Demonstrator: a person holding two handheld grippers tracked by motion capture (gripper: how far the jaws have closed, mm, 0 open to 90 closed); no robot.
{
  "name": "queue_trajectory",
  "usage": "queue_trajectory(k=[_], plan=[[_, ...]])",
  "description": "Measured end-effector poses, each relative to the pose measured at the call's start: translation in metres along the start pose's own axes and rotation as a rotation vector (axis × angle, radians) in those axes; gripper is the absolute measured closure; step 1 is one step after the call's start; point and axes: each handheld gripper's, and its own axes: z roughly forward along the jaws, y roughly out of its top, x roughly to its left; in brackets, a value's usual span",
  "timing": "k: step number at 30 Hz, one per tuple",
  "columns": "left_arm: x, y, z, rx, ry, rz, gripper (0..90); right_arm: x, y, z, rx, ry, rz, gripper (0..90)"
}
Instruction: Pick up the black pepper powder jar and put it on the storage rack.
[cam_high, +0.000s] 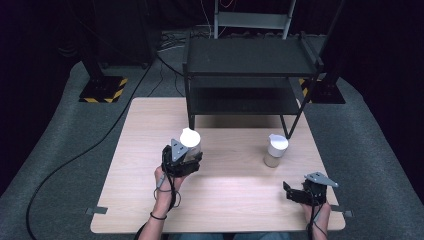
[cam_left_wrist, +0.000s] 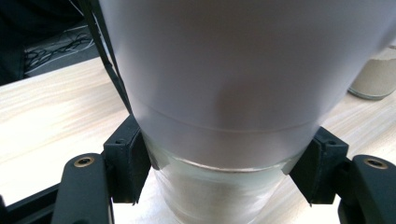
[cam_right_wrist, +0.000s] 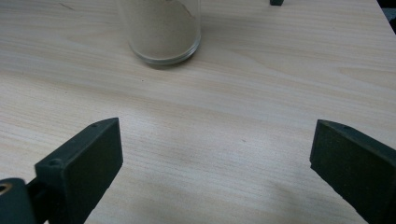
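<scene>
Bright overhead pool on the pale table (cam_high: 220, 195), dark surroundings, glare on white lids, soft close-up blur.

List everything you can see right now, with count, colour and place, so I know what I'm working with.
Jars: 2, clear glass with white lids. One left of table centre, clamped in the left gripper; the other stands free right of centre, holding beige powder.
Table: 1, light wood, centre of the scene.
Rack: 1, black, two shelves, at the table's far edge, front legs on the table.
Stands: 2, black bases with yellow stripes, on the floor, far left and far right.
Left gripper: 1, black, shut on the left jar below its lid.
Right gripper: 1, black, open above bare table at the near right corner.
Forearms: 2, entering from the bottom edge.
</scene>
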Motion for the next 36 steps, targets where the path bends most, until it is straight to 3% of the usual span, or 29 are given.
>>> queue_trajectory(k=[36], plan=[[0.011, 0.041, 0.012, -0.023, -0.040, 0.039, 30.9, 0.000, -0.001, 0.000, -0.004, -0.001, 0.004, 1.7]])
